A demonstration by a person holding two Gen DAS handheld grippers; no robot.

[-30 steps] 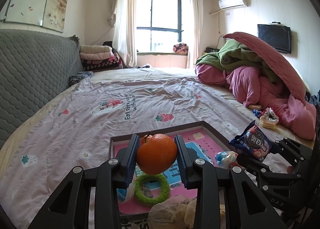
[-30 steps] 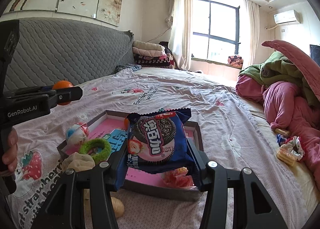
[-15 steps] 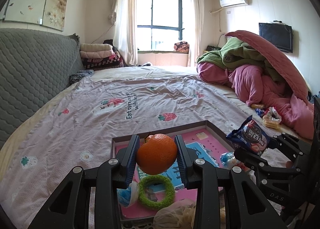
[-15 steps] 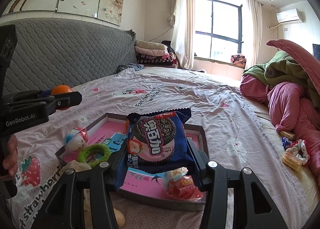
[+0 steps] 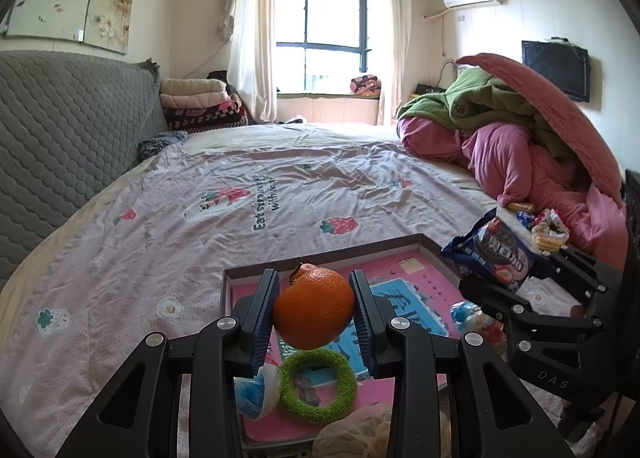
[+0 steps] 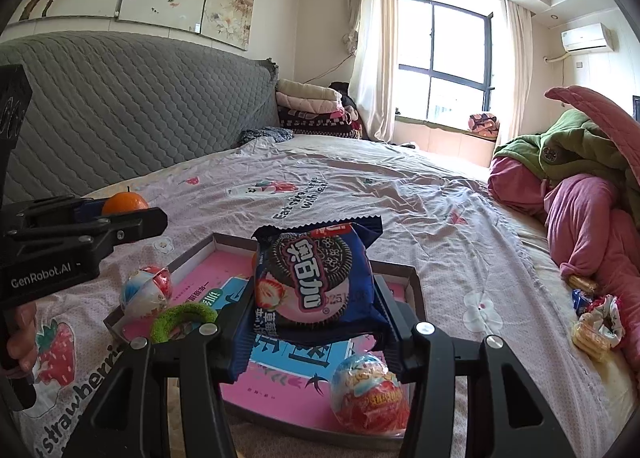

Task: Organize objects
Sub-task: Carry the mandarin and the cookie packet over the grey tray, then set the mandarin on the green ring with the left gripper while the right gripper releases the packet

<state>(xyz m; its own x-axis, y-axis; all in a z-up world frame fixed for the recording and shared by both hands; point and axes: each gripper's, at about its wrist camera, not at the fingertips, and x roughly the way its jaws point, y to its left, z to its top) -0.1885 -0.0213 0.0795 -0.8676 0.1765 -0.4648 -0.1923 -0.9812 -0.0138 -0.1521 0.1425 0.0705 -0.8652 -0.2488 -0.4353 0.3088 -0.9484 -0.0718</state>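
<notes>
My left gripper (image 5: 314,312) is shut on an orange (image 5: 314,312), held above the near part of a shallow tray (image 5: 320,260) with a pink and blue floor that lies on the bed. My right gripper (image 6: 314,300) is shut on a blue cookie packet (image 6: 316,278), held over the same tray (image 6: 414,286). In the left wrist view the packet (image 5: 494,252) and the right gripper (image 5: 532,286) hang over the tray's right side. In the right wrist view the orange (image 6: 125,203) and the left gripper (image 6: 132,218) are at the left. A green ring (image 5: 318,385) and wrapped egg toys (image 6: 370,392) lie in the tray.
The tray sits on a strawberry-print sheet (image 5: 280,198). A grey quilted headboard (image 5: 60,130) runs along the left. Piled pink and green bedding (image 5: 520,146) fills the right side, with loose snacks (image 6: 596,322) at its foot. A pale plastic bag (image 5: 360,434) lies at the tray's near edge.
Both grippers have drifted slightly back over the tray with their loads still held; more of the tray's near contents, such as the red egg toy, now shows.
</notes>
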